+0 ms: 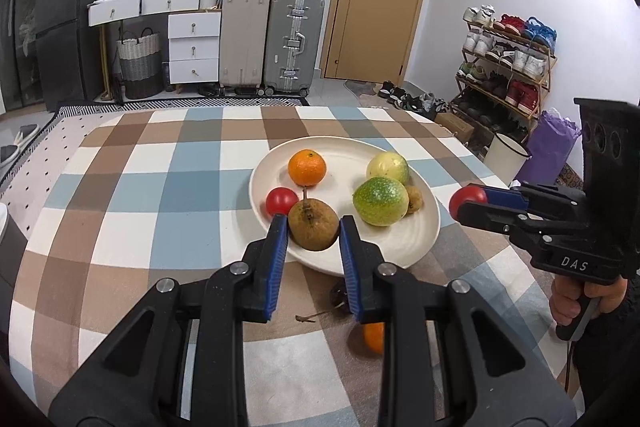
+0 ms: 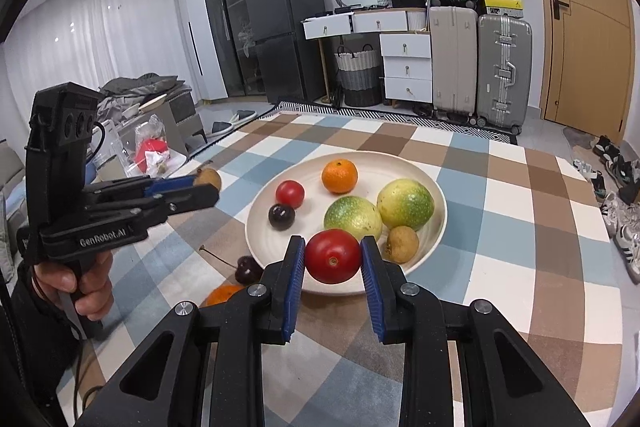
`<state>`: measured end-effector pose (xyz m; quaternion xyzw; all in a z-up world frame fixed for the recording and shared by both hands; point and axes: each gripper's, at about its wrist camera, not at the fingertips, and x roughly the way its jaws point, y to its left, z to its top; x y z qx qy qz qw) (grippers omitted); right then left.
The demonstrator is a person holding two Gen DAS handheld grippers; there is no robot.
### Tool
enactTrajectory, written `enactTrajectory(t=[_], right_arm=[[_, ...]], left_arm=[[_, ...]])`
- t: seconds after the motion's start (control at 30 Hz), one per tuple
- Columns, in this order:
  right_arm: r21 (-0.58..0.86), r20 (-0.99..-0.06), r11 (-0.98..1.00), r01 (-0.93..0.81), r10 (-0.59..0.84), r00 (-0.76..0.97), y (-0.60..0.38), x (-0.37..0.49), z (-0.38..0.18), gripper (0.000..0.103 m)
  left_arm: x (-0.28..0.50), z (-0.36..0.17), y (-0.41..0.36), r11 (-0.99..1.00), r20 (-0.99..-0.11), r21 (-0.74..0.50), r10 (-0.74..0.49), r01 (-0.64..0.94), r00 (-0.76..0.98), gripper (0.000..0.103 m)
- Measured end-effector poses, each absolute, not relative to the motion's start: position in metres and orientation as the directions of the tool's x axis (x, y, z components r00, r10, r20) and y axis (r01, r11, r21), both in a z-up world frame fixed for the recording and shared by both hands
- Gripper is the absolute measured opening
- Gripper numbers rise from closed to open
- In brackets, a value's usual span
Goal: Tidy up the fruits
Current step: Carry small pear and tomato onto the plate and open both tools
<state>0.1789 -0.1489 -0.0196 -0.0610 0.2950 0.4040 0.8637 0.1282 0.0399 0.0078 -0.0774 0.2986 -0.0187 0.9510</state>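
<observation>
Bright even indoor light, soft shadows, sharp centre, perhaps blurred, bowed fisheye edges

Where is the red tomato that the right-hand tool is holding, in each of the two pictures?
Left wrist view: the tomato sits at the right, just beyond the cream plate, at the tip of the right gripper.
Right wrist view: the tomato is low centre, large, clamped in the right gripper.
Shared landmark: the mandarin on the plate's far side.
</observation>
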Motion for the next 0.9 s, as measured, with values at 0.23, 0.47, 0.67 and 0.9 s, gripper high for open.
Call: enactTrajectory(t=[0.23,0.47,0.67,0.9], right_arm=[[0.164,-0.579,0.688,-0.707,0.647,0.496,-0.144,0.191,-0.025,0.028],[0.163,-0.624,0.699,-0.696,0.620,0.476,-0.136,0.199,-0.037,0.028],[0.161,-0.644,0.704,-0.691,0.606,0.467,-0.130,0.203,-0.045,0.029],[0.136,-0.640,0.732,-0.667,0.579,0.505,-0.132,0.203,-0.043,0.030]], left_arm=[[0.149,0.004,0.016,0.994,-0.579,-0.107,-0.093,0.037,0.810,0.023],[0.164,-0.011,-0.001,0.995,-0.616,-0.073,-0.098,0.067,0.781,0.023],[0.168,-0.018,-0.001,0.995,-0.632,-0.070,-0.095,0.066,0.769,0.023],[0.168,-0.019,0.003,0.996,-0.643,-0.072,-0.088,0.054,0.761,0.024]])
